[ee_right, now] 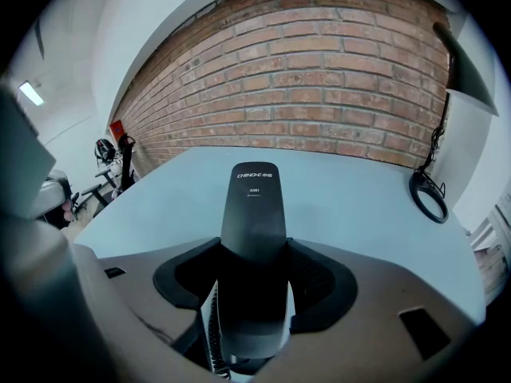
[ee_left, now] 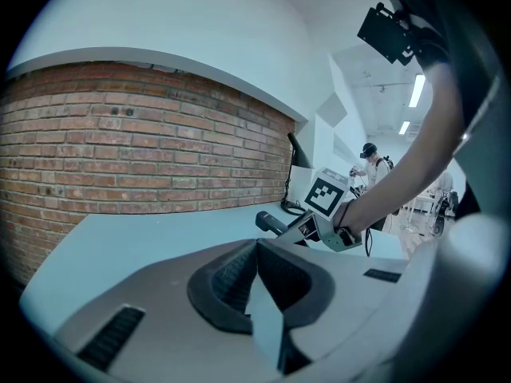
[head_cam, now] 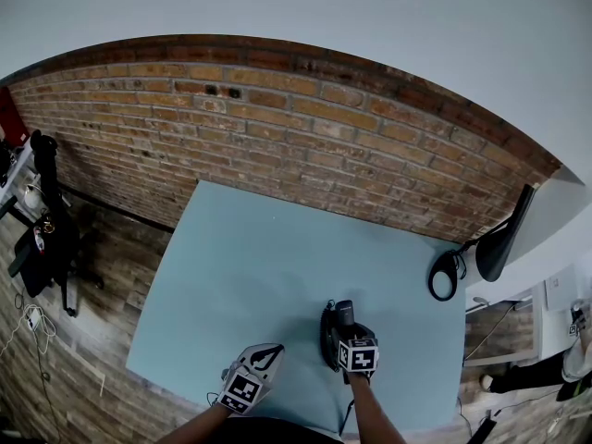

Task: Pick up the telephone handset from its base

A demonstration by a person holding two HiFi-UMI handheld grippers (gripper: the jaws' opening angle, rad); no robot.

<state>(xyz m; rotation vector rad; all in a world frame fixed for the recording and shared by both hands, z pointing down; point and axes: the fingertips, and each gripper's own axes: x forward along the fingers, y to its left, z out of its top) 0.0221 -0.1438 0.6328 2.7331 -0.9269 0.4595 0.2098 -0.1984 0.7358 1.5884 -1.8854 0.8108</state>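
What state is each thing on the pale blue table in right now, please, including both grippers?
Black plastic telephone handset: clamped between jaws.
Right gripper: shut on that handset.
Left gripper: shut, empty.
Black cable loop: coiled, lying flat.

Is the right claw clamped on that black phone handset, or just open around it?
Clamped. In the right gripper view, the right gripper presses against both sides of the handset, with no gap showing.
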